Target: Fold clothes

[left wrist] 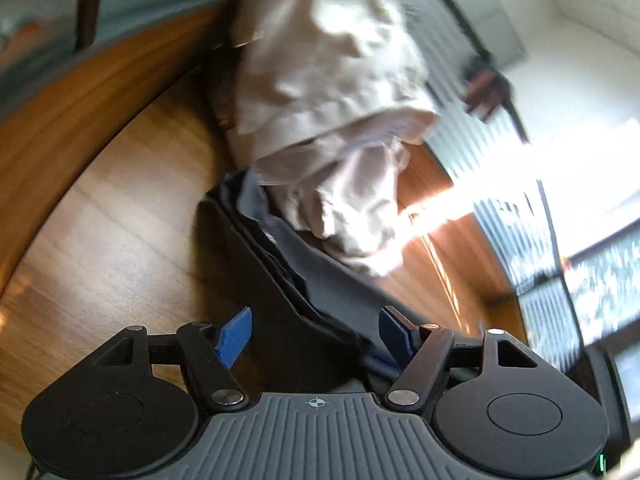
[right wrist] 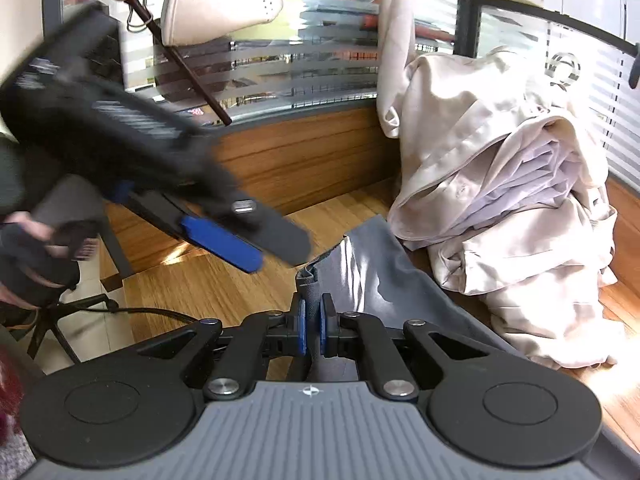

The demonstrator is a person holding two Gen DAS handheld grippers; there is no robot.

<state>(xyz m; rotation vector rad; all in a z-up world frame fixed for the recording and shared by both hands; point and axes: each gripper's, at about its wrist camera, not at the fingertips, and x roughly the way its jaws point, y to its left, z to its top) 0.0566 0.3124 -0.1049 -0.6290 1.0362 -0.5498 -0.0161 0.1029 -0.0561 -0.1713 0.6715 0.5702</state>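
Sunlit wooden tabletop [right wrist: 224, 288], backed by striped frosted-glass partition panels [right wrist: 280, 64], carrying the laundry. Lying across the wood, a dark grey garment [right wrist: 384, 272], its near hem being pinched between the blue pads of the right gripper [right wrist: 313, 320], fingers drawn together on the fabric at 6 o'clock in the right wrist view. Heaping up at 2 to 3 o'clock from that gripper, a crumpled pile of cream and white shirts [right wrist: 508, 200], touching the far edge of the grey cloth, with one pale sleeve hanging upward against the partition.

Hovering at 9 to 10 o'clock in the same view, the left gripper [right wrist: 256, 248], tilted and motion-blurred, one blue pad [right wrist: 224, 244] and a black finger reaching down toward the grey cloth's corner, gripped by a gloved hand [right wrist: 36, 256] at the frame's left edge.

Showing in the left wrist view, the left gripper [left wrist: 316, 332] with blue fingertips [left wrist: 234, 336] standing wide apart, nothing between them, the grey garment [left wrist: 288, 248] running from beneath the right-hand pad out toward 12 o'clock. Sitting beyond it at 12 to 1 o'clock, the cream pile [left wrist: 332, 100], blurred. Glaring across the wood at 3 o'clock, a band of sunlight [left wrist: 460, 208].
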